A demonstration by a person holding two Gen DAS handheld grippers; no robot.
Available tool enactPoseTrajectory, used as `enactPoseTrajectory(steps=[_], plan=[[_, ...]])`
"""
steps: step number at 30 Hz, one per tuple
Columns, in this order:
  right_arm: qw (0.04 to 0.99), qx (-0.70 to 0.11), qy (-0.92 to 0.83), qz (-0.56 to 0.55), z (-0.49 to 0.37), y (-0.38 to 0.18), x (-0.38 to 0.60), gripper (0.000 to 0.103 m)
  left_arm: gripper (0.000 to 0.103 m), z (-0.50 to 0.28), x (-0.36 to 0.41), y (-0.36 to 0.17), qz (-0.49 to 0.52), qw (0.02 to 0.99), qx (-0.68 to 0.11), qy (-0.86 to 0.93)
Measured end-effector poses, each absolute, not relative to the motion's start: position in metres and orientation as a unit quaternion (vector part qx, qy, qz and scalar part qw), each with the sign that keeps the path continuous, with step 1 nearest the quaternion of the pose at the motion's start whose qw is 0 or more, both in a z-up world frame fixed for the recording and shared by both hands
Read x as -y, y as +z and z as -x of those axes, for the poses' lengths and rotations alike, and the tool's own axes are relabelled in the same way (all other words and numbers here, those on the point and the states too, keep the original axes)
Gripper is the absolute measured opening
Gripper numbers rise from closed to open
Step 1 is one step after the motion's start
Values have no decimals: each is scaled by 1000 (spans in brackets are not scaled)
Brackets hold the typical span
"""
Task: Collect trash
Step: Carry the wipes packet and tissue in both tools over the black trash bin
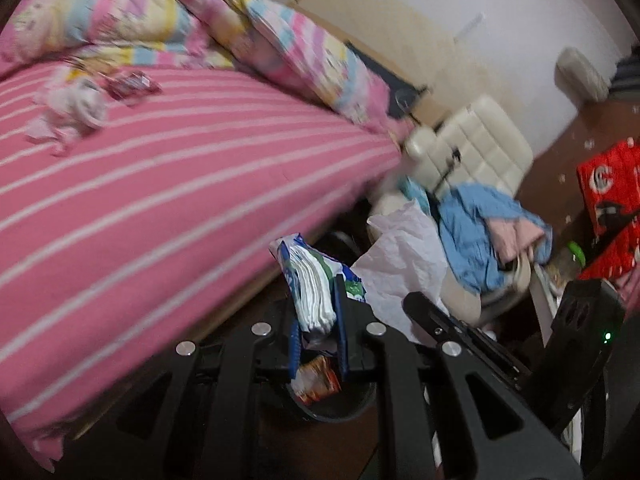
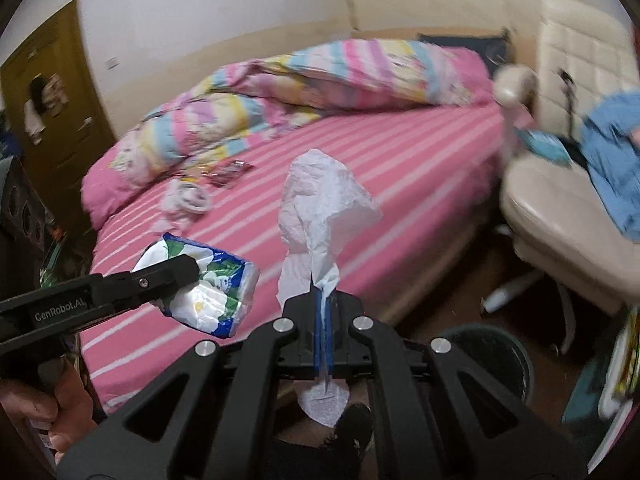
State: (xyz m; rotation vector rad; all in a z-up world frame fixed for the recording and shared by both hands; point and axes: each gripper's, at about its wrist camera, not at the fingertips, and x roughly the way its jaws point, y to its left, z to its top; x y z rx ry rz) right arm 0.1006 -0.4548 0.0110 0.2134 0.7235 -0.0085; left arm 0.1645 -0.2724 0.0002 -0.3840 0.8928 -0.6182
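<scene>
My left gripper [image 1: 318,308] is shut on a blue, white and green tissue pack [image 1: 312,280], which stands up between its blue pads. From the right wrist view the same left gripper [image 2: 176,276] and tissue pack [image 2: 212,296] show at the left, over the bed's edge. My right gripper [image 2: 323,292] is shut on a crumpled white tissue [image 2: 320,208] that sticks up ahead of it. That white tissue [image 1: 404,256] also shows beside the pack. On the pink striped bed [image 2: 400,168] lie a crumpled white wad [image 2: 188,200] and a red wrapper [image 2: 228,170].
A black bin [image 1: 340,412] with an orange wrapper [image 1: 318,380] in it stands below my left gripper, the same bin [image 2: 496,356] being low right in the other view. A cream chair [image 2: 560,224] carries blue clothes [image 2: 612,160]. Red boxes [image 1: 612,184] stand at right. A hand [image 2: 52,412] holds the left gripper.
</scene>
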Motion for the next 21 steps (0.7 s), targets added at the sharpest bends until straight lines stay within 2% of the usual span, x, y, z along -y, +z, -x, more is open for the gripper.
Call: enactPoseTrajectory(steps=[12,21], plan=[[892,-402,-93,-184,-69,-67,567,2,14,-169,399,-81,114,783,-509,-339],[860,-442,-131,-219,-53,-124,612,2,14,-166,451,-149,50,748,-558,-357]])
